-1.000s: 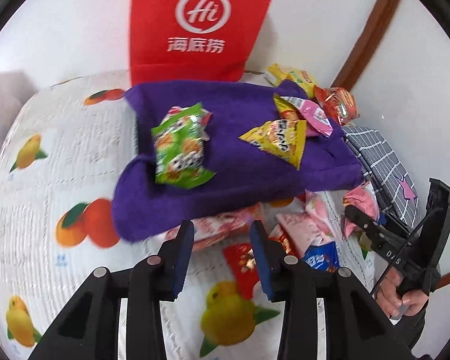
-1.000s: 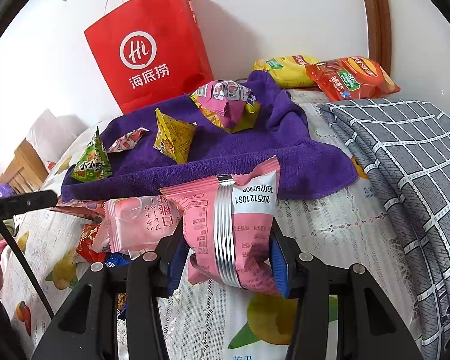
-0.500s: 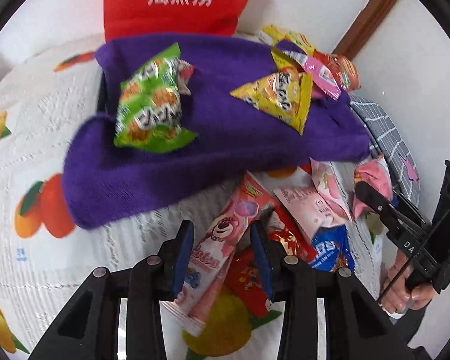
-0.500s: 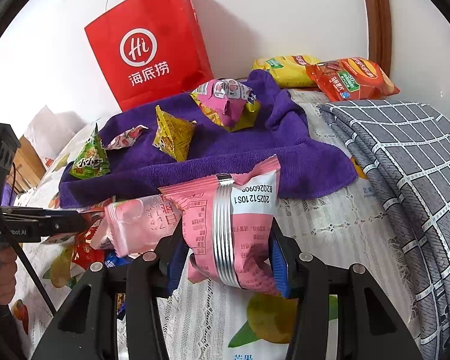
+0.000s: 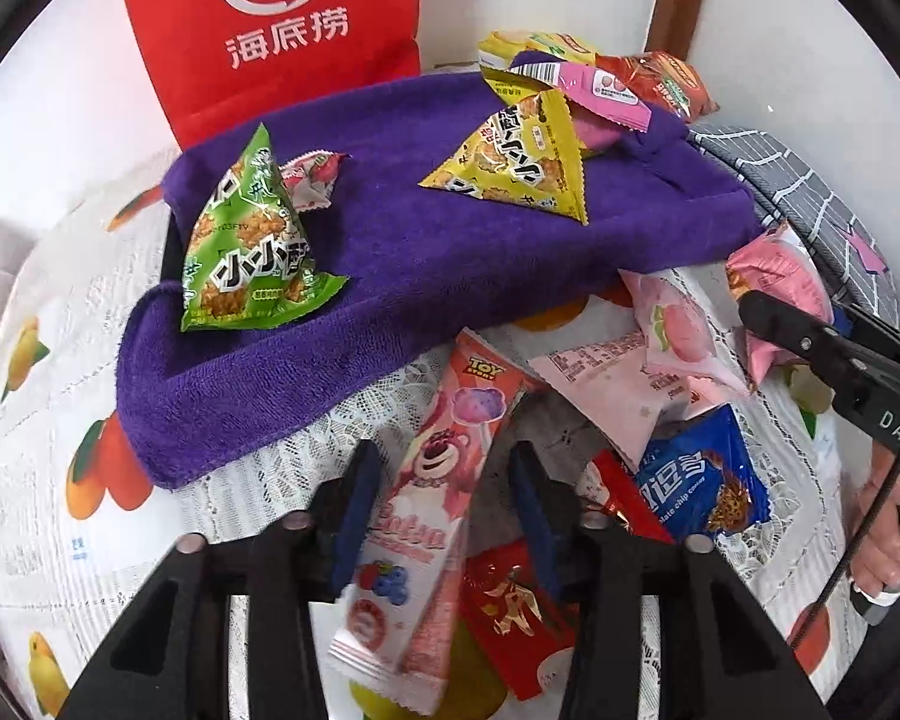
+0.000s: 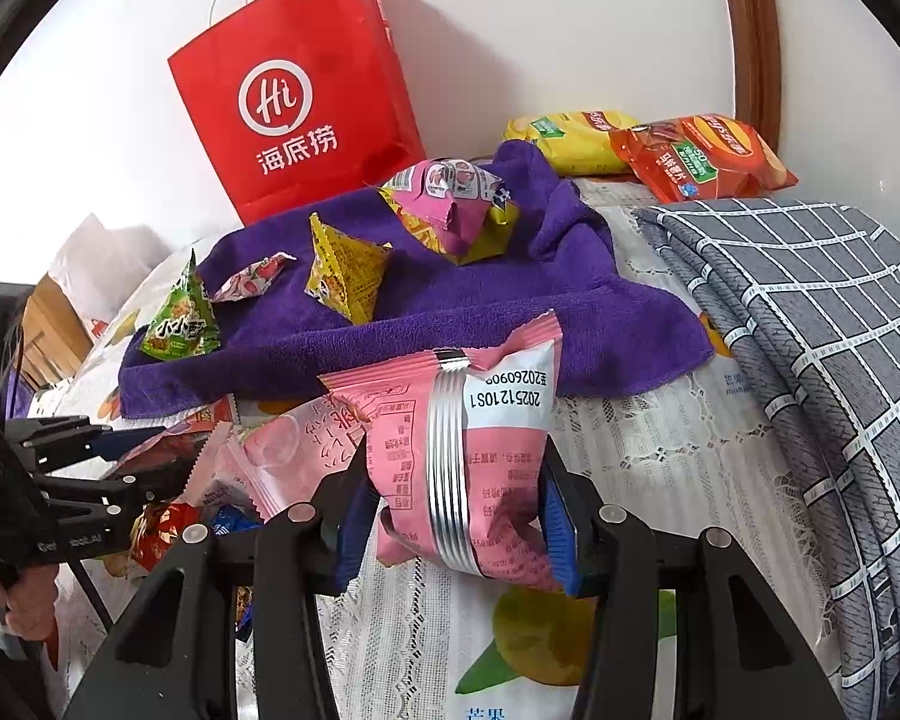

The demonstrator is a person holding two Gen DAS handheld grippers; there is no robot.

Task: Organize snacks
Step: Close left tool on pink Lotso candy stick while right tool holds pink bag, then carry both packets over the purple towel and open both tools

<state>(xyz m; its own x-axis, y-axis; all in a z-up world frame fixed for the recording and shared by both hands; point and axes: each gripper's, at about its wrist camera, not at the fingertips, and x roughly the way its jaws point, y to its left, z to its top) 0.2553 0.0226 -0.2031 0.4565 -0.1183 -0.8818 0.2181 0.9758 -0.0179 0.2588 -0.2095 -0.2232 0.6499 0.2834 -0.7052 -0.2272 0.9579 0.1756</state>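
With our right gripper (image 6: 456, 516) clenched on the pink packet (image 6: 468, 456), we should center the released left gripper (image 5: 444, 510) on the Lotso stick pack (image 5: 426, 498) between its fingers before squeezing.

A red paper bag (image 6: 297, 99) stands against the white wall (image 6: 540, 18). Before it a purple towel (image 5: 450, 252) lies on the fruit-print lace cloth (image 5: 54, 420). A grey checked blanket (image 6: 810, 324) lies beside the towel, under a brown wooden frame (image 6: 750, 30).
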